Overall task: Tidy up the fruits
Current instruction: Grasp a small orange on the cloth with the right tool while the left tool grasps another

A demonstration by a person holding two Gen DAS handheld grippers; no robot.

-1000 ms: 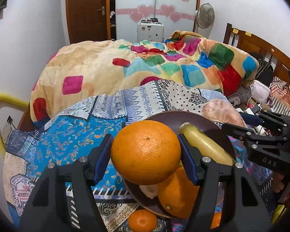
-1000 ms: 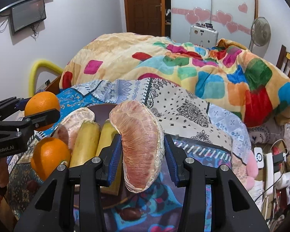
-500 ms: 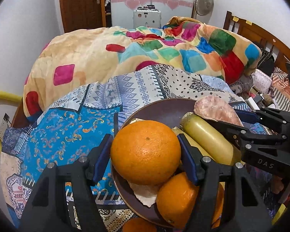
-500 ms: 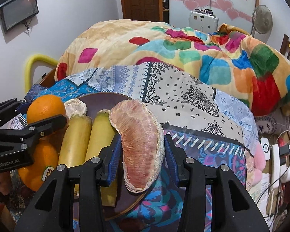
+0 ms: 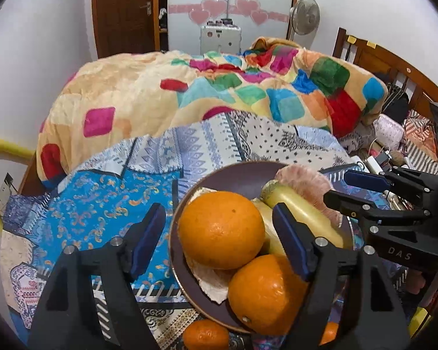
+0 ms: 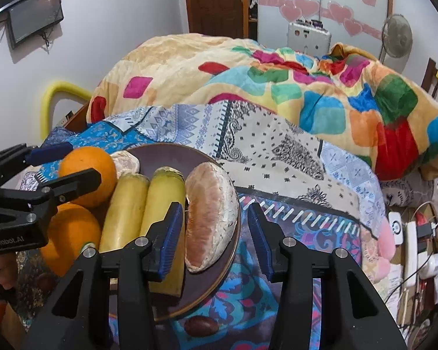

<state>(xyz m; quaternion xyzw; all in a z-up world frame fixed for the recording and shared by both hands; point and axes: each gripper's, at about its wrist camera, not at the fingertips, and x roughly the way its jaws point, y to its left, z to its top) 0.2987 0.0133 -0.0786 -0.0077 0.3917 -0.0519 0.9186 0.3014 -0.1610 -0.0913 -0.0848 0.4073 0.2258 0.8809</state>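
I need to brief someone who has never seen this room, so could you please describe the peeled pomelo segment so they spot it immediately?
On the patterned bedspread lies a round dark brown plate of fruit. At its right edge, beside two pale yellow bananas, is the peeled pomelo segment, between the right gripper's open jaws. Among the plate's fruit, only it is a big pinkish crescent with white membrane.

Both tools are black plastic with silver screws – left gripper (image 5: pixel 219 237) and right gripper (image 6: pixel 216 232) bear blue pads.
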